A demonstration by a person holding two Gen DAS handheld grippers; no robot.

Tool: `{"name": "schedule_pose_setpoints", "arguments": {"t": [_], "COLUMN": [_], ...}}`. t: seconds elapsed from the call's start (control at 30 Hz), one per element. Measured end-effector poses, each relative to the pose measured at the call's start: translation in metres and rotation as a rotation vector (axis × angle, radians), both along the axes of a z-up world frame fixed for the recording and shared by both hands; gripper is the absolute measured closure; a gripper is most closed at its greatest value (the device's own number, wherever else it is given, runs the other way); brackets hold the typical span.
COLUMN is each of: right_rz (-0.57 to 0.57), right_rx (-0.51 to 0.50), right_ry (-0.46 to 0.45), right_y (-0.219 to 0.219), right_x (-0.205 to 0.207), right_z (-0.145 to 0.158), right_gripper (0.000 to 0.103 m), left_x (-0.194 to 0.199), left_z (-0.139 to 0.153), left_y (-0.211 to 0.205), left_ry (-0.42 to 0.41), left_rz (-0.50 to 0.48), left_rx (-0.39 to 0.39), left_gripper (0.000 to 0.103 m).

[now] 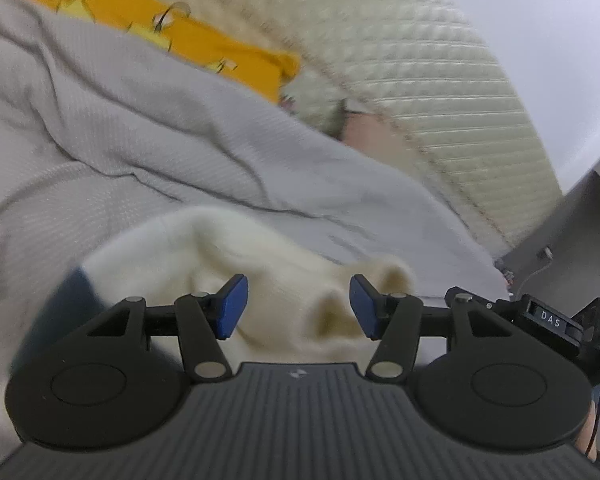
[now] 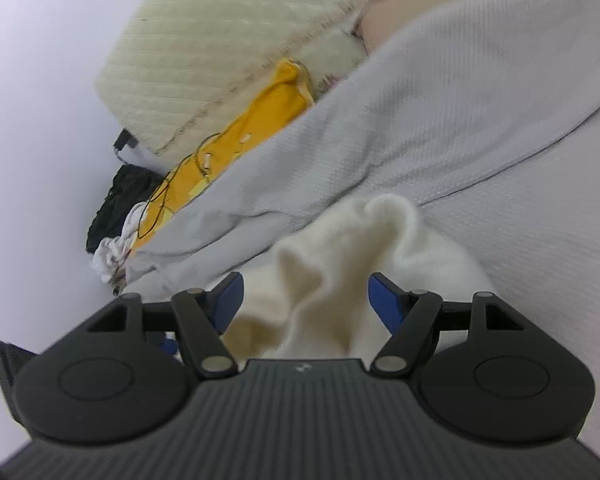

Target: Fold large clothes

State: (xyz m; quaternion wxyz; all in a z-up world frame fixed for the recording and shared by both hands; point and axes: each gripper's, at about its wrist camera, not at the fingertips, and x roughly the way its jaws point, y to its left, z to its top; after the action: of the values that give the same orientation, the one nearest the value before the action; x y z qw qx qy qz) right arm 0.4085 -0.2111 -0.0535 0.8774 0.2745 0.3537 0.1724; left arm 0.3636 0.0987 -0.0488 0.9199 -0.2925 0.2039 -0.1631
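A cream fleecy garment point(image 1: 204, 252) lies bunched on a pale grey bedspread point(image 1: 100, 120). My left gripper point(image 1: 298, 306) stands open just above it, blue pads point(image 1: 232, 306) apart, a raised fold of the cloth between them but not pressed. In the right wrist view the same cream garment point(image 2: 364, 248) rises in soft peaks. My right gripper point(image 2: 306, 304) is open as well, its blue pads point(image 2: 384, 304) wide on either side of a fold without touching it.
A cream ribbed cushion or quilt point(image 1: 440, 80) and a yellow cloth point(image 1: 220, 48) lie at the far side of the bed. A black bundle point(image 2: 120, 196) and a white crumpled cloth point(image 2: 112, 256) sit by the white wall point(image 2: 40, 120). A grey cabinet point(image 1: 580, 220) stands at right.
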Motion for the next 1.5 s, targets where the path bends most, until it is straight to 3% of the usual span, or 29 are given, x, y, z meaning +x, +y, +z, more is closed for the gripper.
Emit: {"name": "schedule_pose_setpoints", "arguments": {"t": [0.13, 0.47, 0.6, 0.73, 0.93, 1.37, 1.5], "right_rz": [0.003, -0.019, -0.025, -0.026, 0.013, 0.013, -0.009], "right_rx": [-0.047, -0.101, -0.126, -0.139, -0.162, -0.256, -0.312], "right_ry": [-0.063, -0.115, -0.123, -0.096, 0.05, 0.17, 0.174], "right_y": [-0.005, -0.031, -0.034, -0.036, -0.028, -0.015, -0.014], "right_x": [-0.072, -0.24, -0.29, -0.326, -0.334, -0.32, -0.313], "right_z": [0.026, 0.053, 0.051, 0.029, -0.019, -0.074, -0.082], "right_gripper": [0.031, 0.031, 0.031, 0.031, 0.031, 0.035, 0.043], "left_x": [-0.071, -0.244, -0.299, -0.338, -0.351, -0.291, -0.276], "left_z": [0.016, 0.034, 0.024, 0.004, -0.034, -0.086, -0.097], "left_y": [-0.015, -0.078, -0.107, -0.134, -0.158, -0.163, -0.166], "left_ry": [-0.048, -0.109, -0.117, -0.125, -0.072, 0.068, 0.088], "left_rz": [-0.033, -0.052, -0.063, -0.07, -0.111, -0.124, -0.116], "left_rx": [-0.012, 0.072, 0.121, 0.182, 0.184, 0.193, 0.221], "left_gripper": [0.041, 0.041, 0.041, 0.041, 0.043, 0.07, 0.07]}}
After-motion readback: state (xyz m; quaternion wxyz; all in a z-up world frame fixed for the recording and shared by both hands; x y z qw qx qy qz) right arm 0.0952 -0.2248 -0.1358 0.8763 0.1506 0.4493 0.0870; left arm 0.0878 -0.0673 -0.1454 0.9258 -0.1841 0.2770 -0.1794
